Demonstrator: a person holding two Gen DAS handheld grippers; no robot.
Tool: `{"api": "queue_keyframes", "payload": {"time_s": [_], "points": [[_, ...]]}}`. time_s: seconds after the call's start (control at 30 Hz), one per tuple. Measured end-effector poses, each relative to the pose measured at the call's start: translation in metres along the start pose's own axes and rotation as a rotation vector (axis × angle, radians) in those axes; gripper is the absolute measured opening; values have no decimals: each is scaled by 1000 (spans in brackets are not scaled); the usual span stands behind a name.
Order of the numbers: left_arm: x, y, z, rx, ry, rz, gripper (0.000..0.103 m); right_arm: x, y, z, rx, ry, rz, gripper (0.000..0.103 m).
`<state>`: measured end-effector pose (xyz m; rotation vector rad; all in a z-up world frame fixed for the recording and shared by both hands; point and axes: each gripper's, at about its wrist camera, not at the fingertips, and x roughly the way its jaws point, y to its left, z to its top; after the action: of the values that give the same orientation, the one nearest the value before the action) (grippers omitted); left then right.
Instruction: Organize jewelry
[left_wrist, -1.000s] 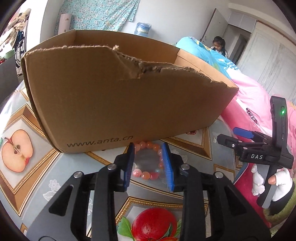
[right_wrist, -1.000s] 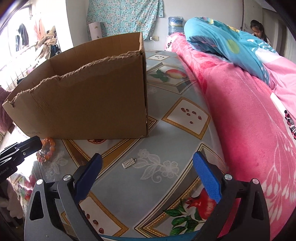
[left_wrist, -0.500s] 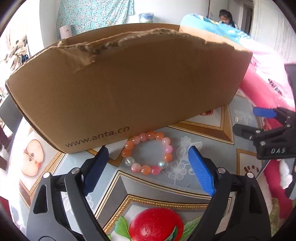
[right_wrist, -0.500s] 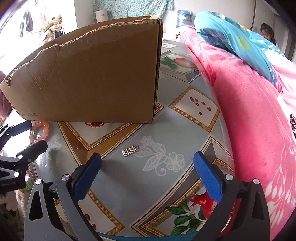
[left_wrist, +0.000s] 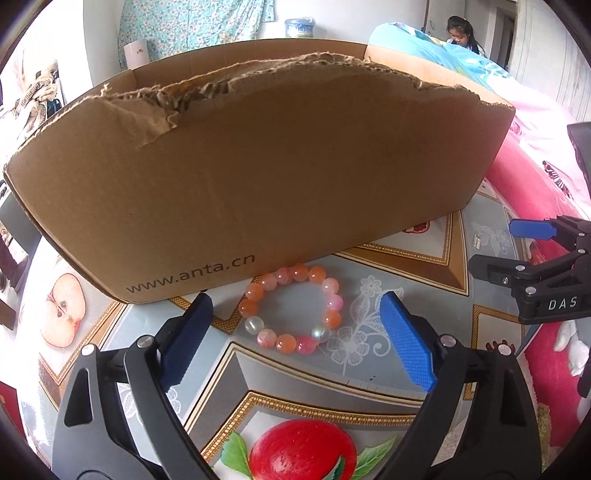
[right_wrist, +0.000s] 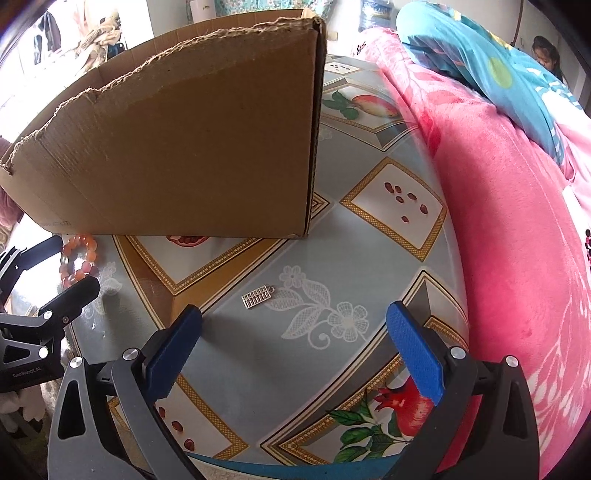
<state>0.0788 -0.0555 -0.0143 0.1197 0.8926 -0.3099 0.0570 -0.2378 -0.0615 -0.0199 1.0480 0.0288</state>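
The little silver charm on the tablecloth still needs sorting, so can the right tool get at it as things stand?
Probably yes. The silver charm lies flat on the tablecloth just ahead of the right tool, whose jaws stand wide and empty. Nothing covers it, and the cardboard box sits well behind.

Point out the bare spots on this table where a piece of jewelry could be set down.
Widest bare patch: the tablecloth between the cardboard box's right corner, the pink blanket and the silver charm. Another lies nearer than the bead bracelet, toward the printed apple. It is crowded along the box's front wall, where the bracelet lies between the opening left gripper's pads.
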Motion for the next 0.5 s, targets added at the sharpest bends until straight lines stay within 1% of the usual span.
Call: {"api": "queue_keyframes", "payload": {"time_s": [0.27,0.5], "points": [[4,-2,5,-2,6,4,90,-3,-2,-7,-46,-30,32,97],[9,-8,10,1,12,10,91,-5,0,-10,-59,-52,34,97]]}}
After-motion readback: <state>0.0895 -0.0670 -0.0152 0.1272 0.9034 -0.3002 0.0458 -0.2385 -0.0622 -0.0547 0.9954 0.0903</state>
